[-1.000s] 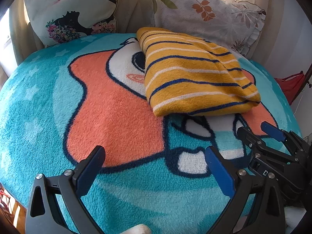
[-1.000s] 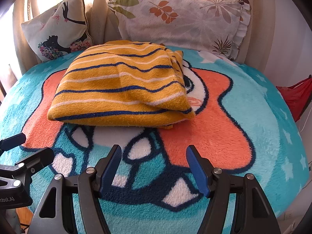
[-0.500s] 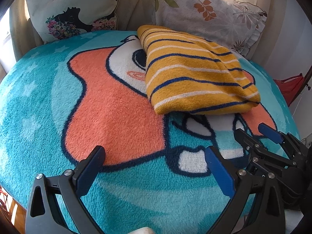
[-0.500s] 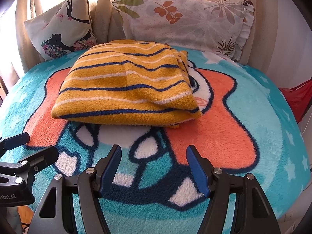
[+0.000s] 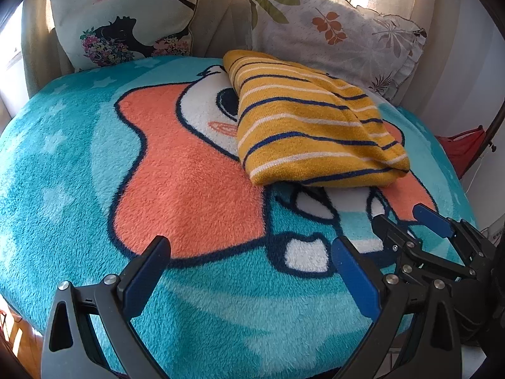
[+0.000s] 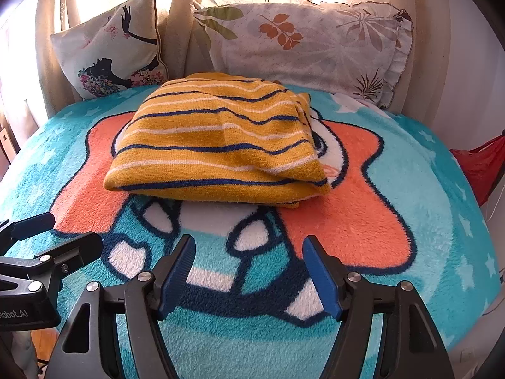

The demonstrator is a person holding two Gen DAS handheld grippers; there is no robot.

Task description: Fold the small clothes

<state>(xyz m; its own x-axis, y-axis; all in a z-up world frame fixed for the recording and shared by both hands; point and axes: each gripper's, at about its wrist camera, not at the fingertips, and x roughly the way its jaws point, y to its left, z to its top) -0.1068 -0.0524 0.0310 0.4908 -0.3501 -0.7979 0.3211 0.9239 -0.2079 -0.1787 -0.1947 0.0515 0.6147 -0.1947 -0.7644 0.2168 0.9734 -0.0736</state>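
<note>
Folded striped sweater [image 6: 217, 148], mustard yellow with navy and white stripes, lies on the teal fleece blanket [image 6: 410, 284], toward the far half of it. It sits across the white and orange parts of the blanket's cartoon print. Layers are stacked; the fold edge faces the cameras, and a loose hem pokes out at its near right corner in the right wrist view. In the left wrist view the same sweater [image 5: 312, 126] shows up right of centre, its far end close to the leaf-print pillow [image 5: 334, 34].

Left gripper [image 5: 249, 265]: jaws spread wide, blue pads facing each other, nothing between them. It hangs over the near edge of the blanket [image 5: 79, 173], well short of the sweater. Its near finger also shows at the left border of the right wrist view.

Right gripper [image 6: 249, 265]: jaws likewise apart, empty, over the dark-outlined print near the blanket's front edge. No contact with the sweater; a band of blanket lies between. In the left wrist view this gripper [image 5: 407, 221] appears at lower right, just beside the left one, fingers parted.

Behind the blanket: a cushion with a silhouette figure and flowers [image 6: 116, 50] at left, leaf-print pillow [image 6: 309, 41] with a ruffled edge at right, both leaning against pale curtains [image 6: 176, 15] with bright light coming through. Red fabric [image 6: 483, 164] hangs off to the right of the bed. A strip of wooden floor [image 5: 12, 341] shows at lower left.
</note>
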